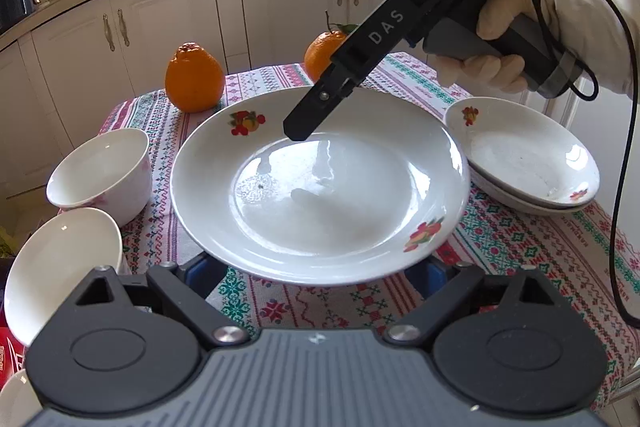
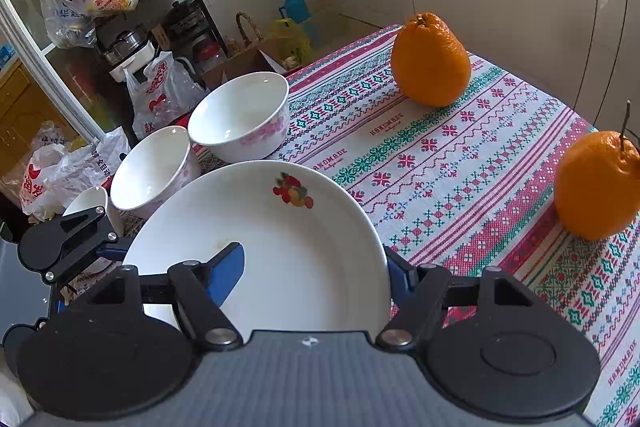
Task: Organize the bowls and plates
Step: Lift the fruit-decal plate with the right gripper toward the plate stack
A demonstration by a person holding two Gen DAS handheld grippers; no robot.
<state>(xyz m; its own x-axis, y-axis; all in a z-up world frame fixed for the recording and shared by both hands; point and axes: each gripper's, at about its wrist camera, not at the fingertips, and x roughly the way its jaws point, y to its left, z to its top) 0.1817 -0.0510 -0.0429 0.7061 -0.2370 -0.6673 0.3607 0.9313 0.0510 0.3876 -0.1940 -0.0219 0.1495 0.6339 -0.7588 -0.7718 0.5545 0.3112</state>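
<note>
A wide white plate [image 1: 360, 211] with fruit prints hangs just above the patterned tablecloth [image 1: 520, 259]. My left gripper [image 1: 316, 269] reaches under its near rim; the blue fingers [image 1: 200, 269] stand wide apart beneath it, tips hidden, and carry it. In the right wrist view the same plate [image 2: 280, 247] has its rim in my right gripper [image 2: 316, 267]. One blue finger [image 2: 226, 273] lies inside the plate and the other hugs the outside of the rim. From the left wrist view that inner finger [image 1: 298, 129] slants down onto the far rim.
A stack of matching plates [image 1: 520, 163] sits at the right. White bowls [image 1: 104, 171] [image 1: 60, 267] stand in a row at the table's left edge [image 2: 240, 119] [image 2: 152, 167]. Two oranges [image 1: 195, 79] [image 1: 322, 51] rest at the back. A gloved hand [image 1: 500, 23] and a cable [image 1: 624, 147] are at the right.
</note>
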